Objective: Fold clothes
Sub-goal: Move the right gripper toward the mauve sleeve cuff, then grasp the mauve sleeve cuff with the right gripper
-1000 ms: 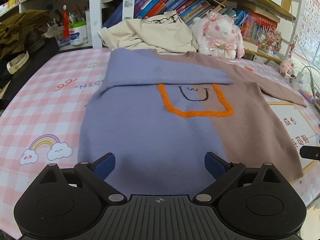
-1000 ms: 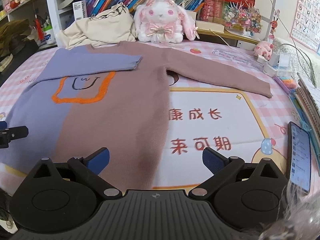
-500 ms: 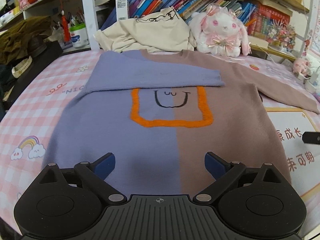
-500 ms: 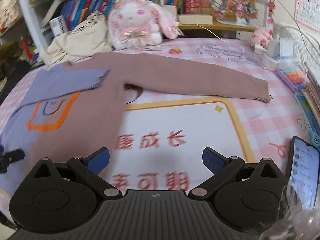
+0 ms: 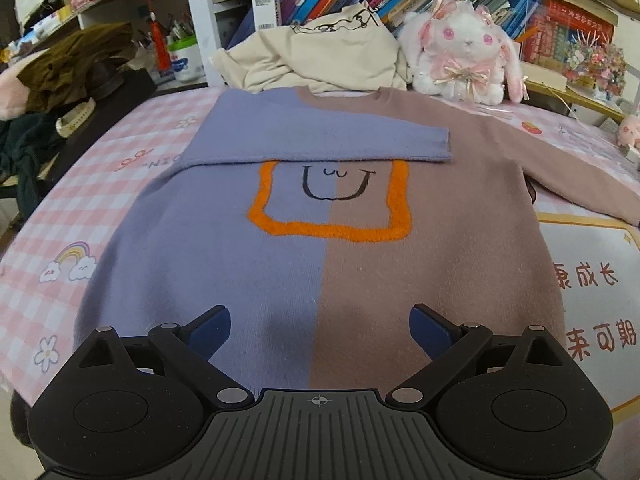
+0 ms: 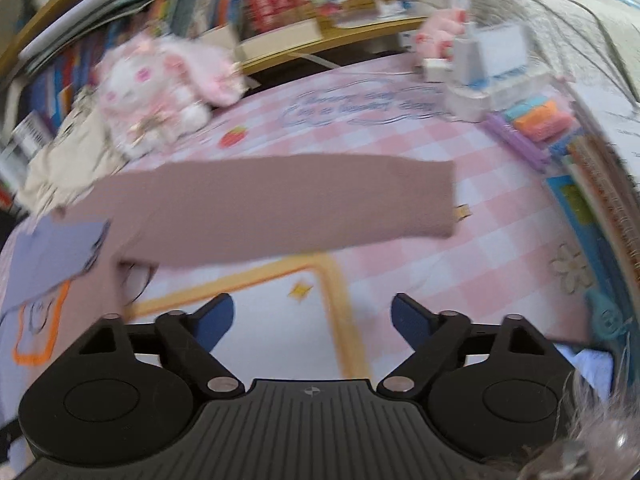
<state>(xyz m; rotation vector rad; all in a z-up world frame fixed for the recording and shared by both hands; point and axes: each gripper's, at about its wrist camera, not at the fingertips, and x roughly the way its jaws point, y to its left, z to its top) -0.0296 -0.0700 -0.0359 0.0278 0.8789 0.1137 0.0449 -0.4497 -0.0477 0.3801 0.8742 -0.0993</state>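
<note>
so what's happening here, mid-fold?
A person with a tool in each hand is folding a purple-and-brown sweater spread on a pink checked table cover. The purple sleeve is already folded across the chest; the brown sleeve lies stretched out to the side, unfolded. The left tool hovers open over the hem. The right tool, also open and empty, points toward the brown sleeve; that view is motion-blurred.

Motion-blurred plush rabbit [image 6: 160, 92]; brown sleeve [image 5: 592, 184] cut off at edge
</note>
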